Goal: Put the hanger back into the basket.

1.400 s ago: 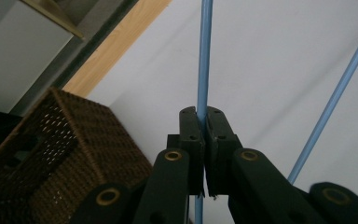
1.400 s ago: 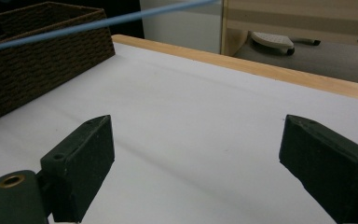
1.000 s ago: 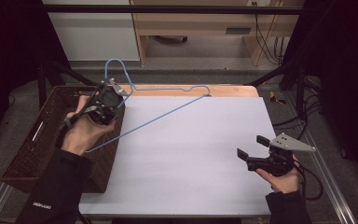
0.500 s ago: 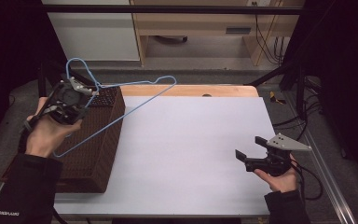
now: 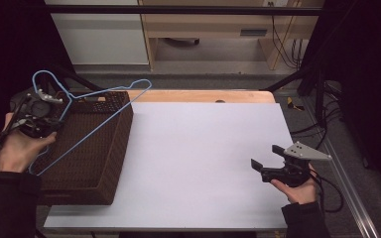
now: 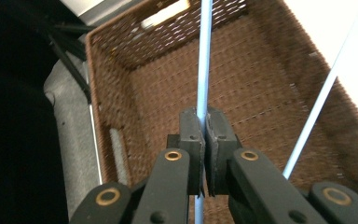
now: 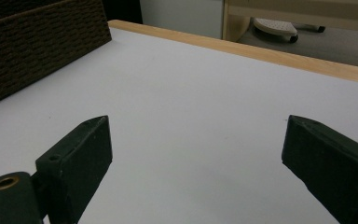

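A light blue wire hanger (image 5: 93, 123) hangs over the brown wicker basket (image 5: 110, 148) at the table's left. My left gripper (image 5: 54, 116) is shut on one of its thin bars, above the basket's left side. In the left gripper view the blue bar (image 6: 203, 60) runs up between the pressed pads, with the basket's woven floor (image 6: 242, 79) below and a second bar (image 6: 314, 116) slanting at right. My right gripper (image 5: 265, 158) rests low over the white table near its right front edge, jaws wide open; the right gripper view has nothing between its jaws (image 7: 196, 158).
The white tabletop (image 5: 203, 158) stretches between the basket and my right hand, with a wooden strip (image 5: 203, 95) at its far edge. Dark frame posts and cables (image 5: 322, 124) stand at the right. A light wooden cabinet (image 5: 203, 29) sits beyond the table.
My left hand has carried the hanger leftward, from over the basket's right edge to above its left side, slightly lower. The right gripper has stayed still and open.
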Demonstrator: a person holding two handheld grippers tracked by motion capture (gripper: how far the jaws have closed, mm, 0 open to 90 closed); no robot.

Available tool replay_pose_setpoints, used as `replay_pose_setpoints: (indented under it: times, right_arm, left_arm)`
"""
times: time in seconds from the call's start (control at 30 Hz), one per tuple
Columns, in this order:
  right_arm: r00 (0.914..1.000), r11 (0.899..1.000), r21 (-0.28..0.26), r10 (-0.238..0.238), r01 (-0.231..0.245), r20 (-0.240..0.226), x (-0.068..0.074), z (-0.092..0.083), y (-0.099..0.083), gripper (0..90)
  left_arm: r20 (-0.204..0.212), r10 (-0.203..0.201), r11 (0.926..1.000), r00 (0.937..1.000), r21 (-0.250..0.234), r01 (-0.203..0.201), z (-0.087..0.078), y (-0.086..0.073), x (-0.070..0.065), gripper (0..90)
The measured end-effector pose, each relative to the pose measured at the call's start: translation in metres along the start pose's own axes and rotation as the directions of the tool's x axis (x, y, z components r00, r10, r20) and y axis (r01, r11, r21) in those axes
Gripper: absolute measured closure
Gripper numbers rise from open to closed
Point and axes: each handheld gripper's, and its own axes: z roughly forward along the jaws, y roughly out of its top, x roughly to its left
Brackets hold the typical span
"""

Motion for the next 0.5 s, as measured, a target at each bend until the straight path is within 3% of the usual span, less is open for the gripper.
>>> replay_pose_setpoints:
  times: [0.33, 0.5]
  right_arm:
    - [1.0000, 1.000, 0.005, 0.000, 0.000, 0.003, 0.000, 0.002, -0.001, 8.9]
    - [1.0000, 1.000, 0.008, -0.001, 0.001, 0.000, 0.000, 0.002, -0.001, 8.9]
  left_arm:
    - [-0.075, -0.066, 0.9964, 0.9950, 0.048, 0.069, 0.023, -0.029, 0.025, 87.1]
    - [-0.112, -0.076, 0.9945, 0.9908, 0.062, 0.084, 0.035, -0.039, 0.030, 87.1]
